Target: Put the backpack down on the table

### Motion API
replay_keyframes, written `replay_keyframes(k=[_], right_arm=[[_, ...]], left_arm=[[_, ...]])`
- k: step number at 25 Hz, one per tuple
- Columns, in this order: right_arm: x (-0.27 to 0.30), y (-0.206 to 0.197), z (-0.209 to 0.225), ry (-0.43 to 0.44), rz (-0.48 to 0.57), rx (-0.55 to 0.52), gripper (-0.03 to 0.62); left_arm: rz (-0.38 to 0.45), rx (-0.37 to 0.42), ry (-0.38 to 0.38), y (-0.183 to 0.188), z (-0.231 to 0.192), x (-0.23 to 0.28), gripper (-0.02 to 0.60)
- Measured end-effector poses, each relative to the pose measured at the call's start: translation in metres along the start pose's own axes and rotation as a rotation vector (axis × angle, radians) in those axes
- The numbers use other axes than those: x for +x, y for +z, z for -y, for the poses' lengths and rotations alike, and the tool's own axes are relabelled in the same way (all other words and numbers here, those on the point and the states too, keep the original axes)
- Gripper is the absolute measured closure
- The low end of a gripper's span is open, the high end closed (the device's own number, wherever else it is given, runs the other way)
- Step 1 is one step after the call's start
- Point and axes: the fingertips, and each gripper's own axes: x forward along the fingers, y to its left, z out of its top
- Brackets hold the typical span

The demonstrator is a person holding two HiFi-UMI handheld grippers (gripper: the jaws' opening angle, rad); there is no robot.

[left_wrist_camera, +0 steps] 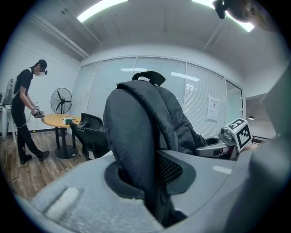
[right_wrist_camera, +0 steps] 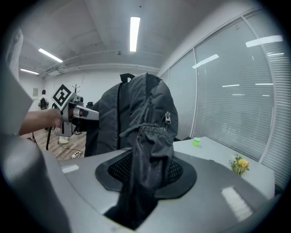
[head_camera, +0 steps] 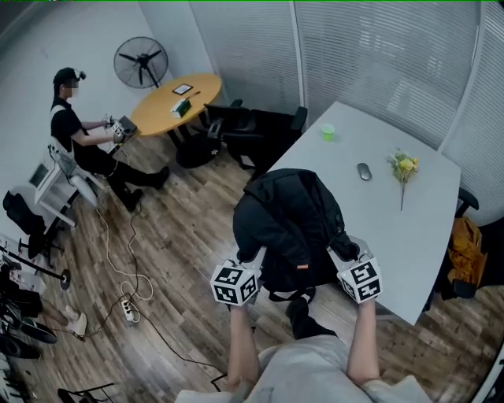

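White table, black backpack at its corner, left claw and right claw clamped on it.

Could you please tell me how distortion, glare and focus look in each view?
Head view: even light, the blinds bowed by the wide lens, a mosaic patch on the person. Left gripper view: strong fisheye with dark corners, the ceiling light glares, the backpack is sharp, the left claw soft up close. Right gripper view: same fisheye, bright ceiling strip.

The white table bears a green cup, mouse (grey) and flowers.
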Motion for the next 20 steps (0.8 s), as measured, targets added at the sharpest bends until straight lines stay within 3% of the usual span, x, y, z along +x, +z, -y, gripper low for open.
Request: replay_keyframes(k=[7, 20], right_arm=[[0.032, 0.031, 0.061, -0.065, -0.005, -0.030, 0.461], [0.101, 0.057, 0.164, -0.109, 0.003, 0.002, 0.461]], left_arm=[[0.016, -0.003, -0.047, 0.037, -0.013, 0.068, 0.512], [-0.006, 0.047, -0.107, 0.086, -0.043, 0.187, 0.512]])
